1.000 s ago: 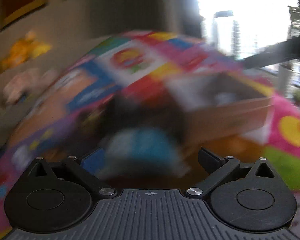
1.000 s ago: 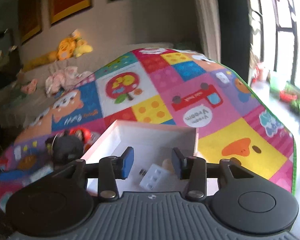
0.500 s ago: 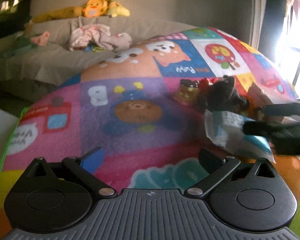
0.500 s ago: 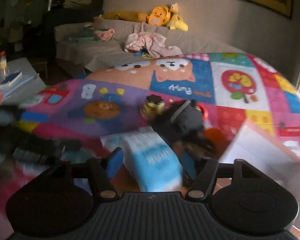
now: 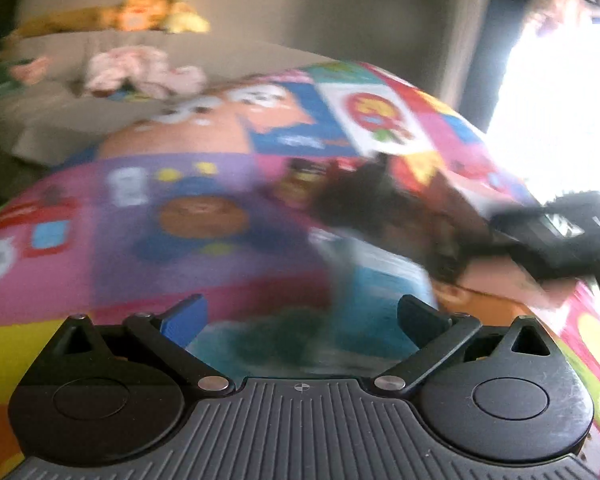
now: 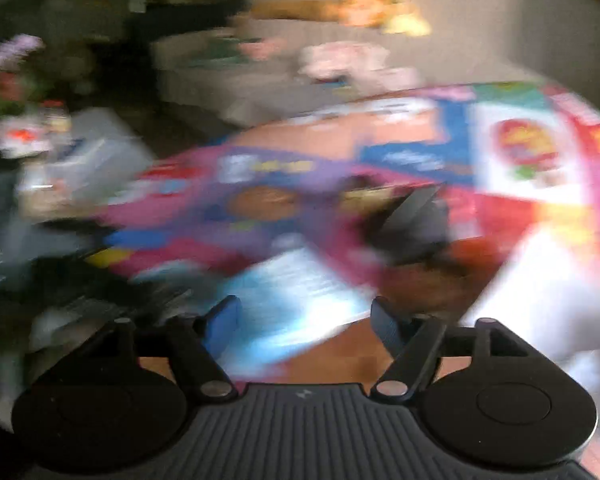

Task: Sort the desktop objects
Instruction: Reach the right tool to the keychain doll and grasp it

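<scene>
Both views are badly smeared, so the reading is coarse. The left tool (image 5: 302,316) is released, its fingers spread wide with nothing between them. The right tool (image 6: 306,320) is also spread and empty; the blue-and-white packet (image 6: 296,300) lies just ahead of its fingers, not gripped as far as the blur allows.

That packet (image 5: 374,288) rests on the colourful play mat (image 5: 204,224), with a dark soft toy (image 6: 412,224) just behind it and a small yellowish jar (image 5: 296,184) beside the toy. Something red-orange sits near them, too smeared to name. To the right, the pale shape looks like the white box (image 6: 540,280), the likely place for sorted things; its contents cannot be seen here.

My judgement is that the sort is partway at best: at least three things lie loose on the mat, and neither tool carries anything. The packet seems the next pick for the right tool, which shows in the left view as a dark shape (image 5: 560,232) at the right edge.

Count, as far as visible: one packet, one dark toy, one jar, one box, two tools. Beyond the mat a sofa (image 5: 52,112) carries one yellow plush (image 5: 156,12) and a heap of pink cloth.
</scene>
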Motion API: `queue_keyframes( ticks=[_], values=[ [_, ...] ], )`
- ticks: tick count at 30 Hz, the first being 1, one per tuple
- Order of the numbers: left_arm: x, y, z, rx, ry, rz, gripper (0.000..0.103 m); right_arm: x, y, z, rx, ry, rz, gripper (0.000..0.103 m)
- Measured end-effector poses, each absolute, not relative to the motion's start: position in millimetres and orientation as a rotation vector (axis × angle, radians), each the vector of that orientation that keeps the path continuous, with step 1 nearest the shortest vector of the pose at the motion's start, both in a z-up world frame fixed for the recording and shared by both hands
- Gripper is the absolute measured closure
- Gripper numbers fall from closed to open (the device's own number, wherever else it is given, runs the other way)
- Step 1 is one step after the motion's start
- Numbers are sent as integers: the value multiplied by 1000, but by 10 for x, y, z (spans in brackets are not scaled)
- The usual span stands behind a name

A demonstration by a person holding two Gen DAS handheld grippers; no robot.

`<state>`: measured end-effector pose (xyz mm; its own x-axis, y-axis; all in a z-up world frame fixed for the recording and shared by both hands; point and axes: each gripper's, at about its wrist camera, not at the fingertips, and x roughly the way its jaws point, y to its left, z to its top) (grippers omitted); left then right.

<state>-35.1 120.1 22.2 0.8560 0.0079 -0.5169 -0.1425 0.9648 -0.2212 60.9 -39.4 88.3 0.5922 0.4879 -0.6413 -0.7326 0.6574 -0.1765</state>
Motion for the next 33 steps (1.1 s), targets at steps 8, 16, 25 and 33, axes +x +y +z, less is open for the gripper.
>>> queue_keyframes(
  ticks=[8, 16, 25, 33],
  values=[
    [-267, 762, 201, -123, 525, -14, 0, 1188, -122, 620, -652, 570, 518, 67],
    [-251, 848, 187, -175, 526, -4, 0, 1020, -101, 591, -690, 537, 548, 86],
    [-254, 813, 193, -148, 530, 10, 0, 345, -882, 688, -531, 673, 625, 97],
    [-276, 867, 199, -113, 573, 135, 0, 345, -747, 694, -536, 492, 616, 82]
  ],
)
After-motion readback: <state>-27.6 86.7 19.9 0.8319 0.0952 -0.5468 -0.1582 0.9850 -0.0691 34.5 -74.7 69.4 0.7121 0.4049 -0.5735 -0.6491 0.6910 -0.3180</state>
